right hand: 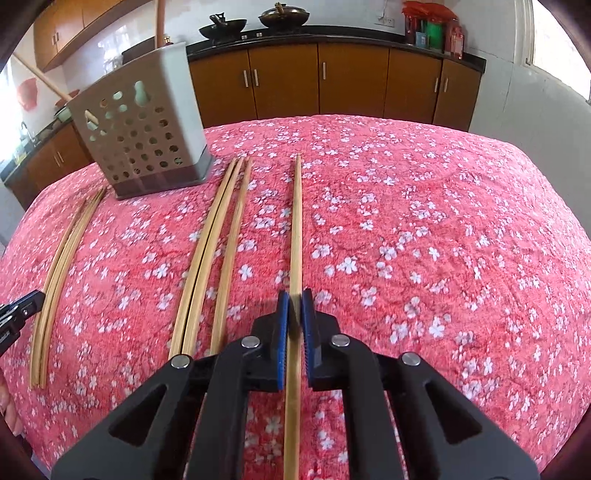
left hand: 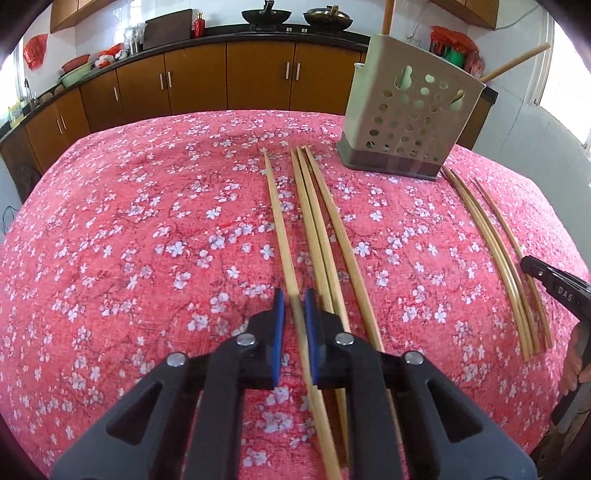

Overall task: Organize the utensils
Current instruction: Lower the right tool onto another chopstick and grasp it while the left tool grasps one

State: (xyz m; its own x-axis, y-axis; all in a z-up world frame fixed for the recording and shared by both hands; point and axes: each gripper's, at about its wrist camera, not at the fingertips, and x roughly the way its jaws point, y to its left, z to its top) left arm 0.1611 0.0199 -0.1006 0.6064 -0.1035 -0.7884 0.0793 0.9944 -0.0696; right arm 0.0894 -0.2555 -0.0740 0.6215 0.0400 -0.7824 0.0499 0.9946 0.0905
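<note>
Several bamboo chopsticks lie lengthwise on the red floral tablecloth (left hand: pixel 129 221). My left gripper (left hand: pixel 293 295) is shut on the leftmost chopstick (left hand: pixel 280 221) of a group of four, blue pads on either side of it. My right gripper (right hand: pixel 295 297) is shut on a single chopstick (right hand: pixel 296 221) lying apart at the right. A grey perforated utensil holder (left hand: pixel 410 122) (right hand: pixel 144 125) stands at the back of the table between the two groups, with wooden handles (left hand: pixel 517 64) sticking out. The right gripper (left hand: pixel 532 266) also shows beside three more chopsticks (left hand: pixel 480 236); the left gripper (right hand: pixel 26 302) shows at the left edge.
Three loose chopsticks (right hand: pixel 214 251) lie left of the one in my right gripper. Brown cabinets (left hand: pixel 258 74) under a dark counter with two woks (left hand: pixel 266 16) run behind the table. A hand (left hand: pixel 572 365) grips the right tool's handle.
</note>
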